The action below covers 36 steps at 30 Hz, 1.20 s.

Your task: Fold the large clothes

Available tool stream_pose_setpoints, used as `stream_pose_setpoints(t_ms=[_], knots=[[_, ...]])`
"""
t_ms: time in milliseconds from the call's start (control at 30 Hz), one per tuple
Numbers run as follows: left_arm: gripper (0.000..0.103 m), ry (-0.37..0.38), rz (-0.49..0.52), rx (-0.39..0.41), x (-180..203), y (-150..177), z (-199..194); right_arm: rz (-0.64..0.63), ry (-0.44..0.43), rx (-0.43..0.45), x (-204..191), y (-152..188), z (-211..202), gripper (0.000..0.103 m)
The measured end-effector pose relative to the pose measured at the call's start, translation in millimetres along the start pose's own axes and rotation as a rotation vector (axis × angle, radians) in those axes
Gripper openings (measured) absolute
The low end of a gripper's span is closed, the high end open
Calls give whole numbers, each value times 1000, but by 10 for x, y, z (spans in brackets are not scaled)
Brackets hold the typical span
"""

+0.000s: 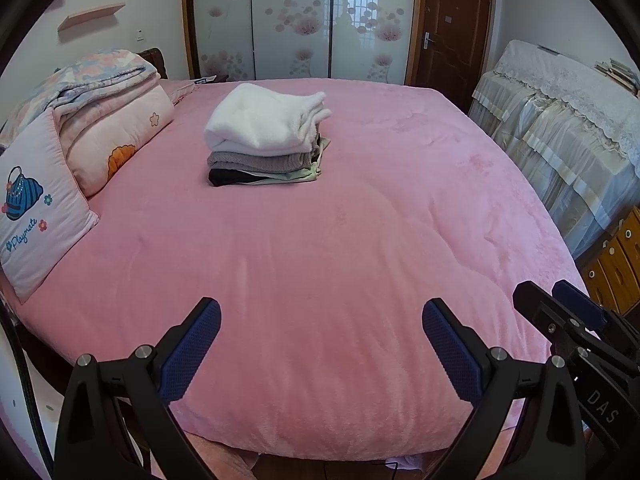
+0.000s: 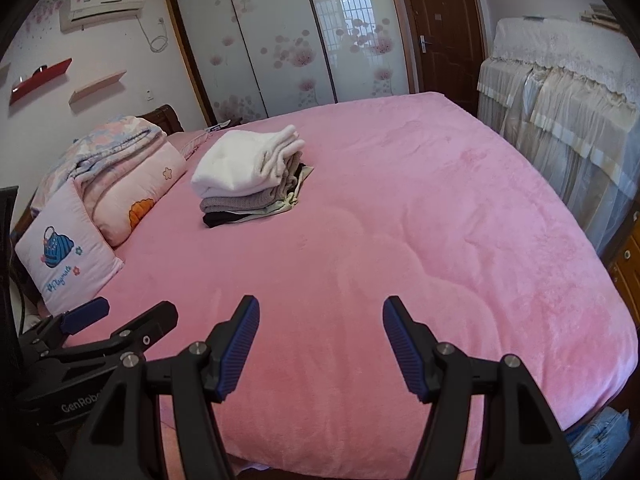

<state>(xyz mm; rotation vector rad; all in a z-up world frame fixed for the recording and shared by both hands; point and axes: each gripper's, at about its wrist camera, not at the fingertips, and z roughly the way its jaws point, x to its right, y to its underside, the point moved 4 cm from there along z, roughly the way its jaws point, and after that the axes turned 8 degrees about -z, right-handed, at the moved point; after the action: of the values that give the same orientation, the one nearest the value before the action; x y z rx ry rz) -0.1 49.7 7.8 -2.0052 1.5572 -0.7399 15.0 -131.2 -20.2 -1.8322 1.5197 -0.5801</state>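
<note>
A: How do the two grippers stand?

B: The left gripper [image 1: 321, 316] hangs over the near edge of the bed [image 1: 360, 240], its blue pads spread wide with only pink cover showing between them. The right gripper [image 2: 321, 314] sits just beside it on the right, jaws likewise apart and holding nothing. Each one shows at the edge of the other's view.

A: And the clothes?

B: The stack of folded clothes [image 1: 266, 136] lies well beyond both grippers, toward the far side of the bed and a little left of the middle. A white fleecy garment [image 2: 240, 164] is on top, a grey knit piece [image 2: 240, 202] under it, then something pale green, and a black item [image 2: 218, 219] at the bottom. Nothing touches the stack, and open pink cover lies between it and the fingertips.

A: What is around it?

B: To the left of the stack, at the head of the bed, rest a folded floral quilt [image 1: 108, 108] and a pink pillow [image 1: 36, 216] with a blue bag printed on it. Behind the bed stand sliding wardrobe doors [image 1: 292, 20] with a flower pattern and a brown door [image 1: 452, 28]; a lace-draped piece of furniture [image 1: 560, 120] runs along the right side.
</note>
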Motion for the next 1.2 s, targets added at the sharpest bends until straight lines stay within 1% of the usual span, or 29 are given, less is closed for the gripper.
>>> stream_pose_setpoints(t_ms=[67,133,167,200,300,600,1200], knots=[[100,-10,3,2,27,3,-1,-11,13,4,-7,7,-7,66],[100,-14,-2,7,33,5,-18,-21,26,11,-22,5,-20,70],[100,-10,-5,8,30,5,-23,-22,22,21,-27,2,-34,76],[100,-7,-9,6,25,4,-25,-21,18,27,-32,0,-45,80],[100,-5,-12,8,16,-3,-29,-26,25,47,-46,-7,-86,80],[100,-13,-13,14,7,32,-73,-30,40,46,-80,-6,-118,80],[100,-28,-13,-13,-21,81,-14,-33,83,21,-82,26,-82,80]])
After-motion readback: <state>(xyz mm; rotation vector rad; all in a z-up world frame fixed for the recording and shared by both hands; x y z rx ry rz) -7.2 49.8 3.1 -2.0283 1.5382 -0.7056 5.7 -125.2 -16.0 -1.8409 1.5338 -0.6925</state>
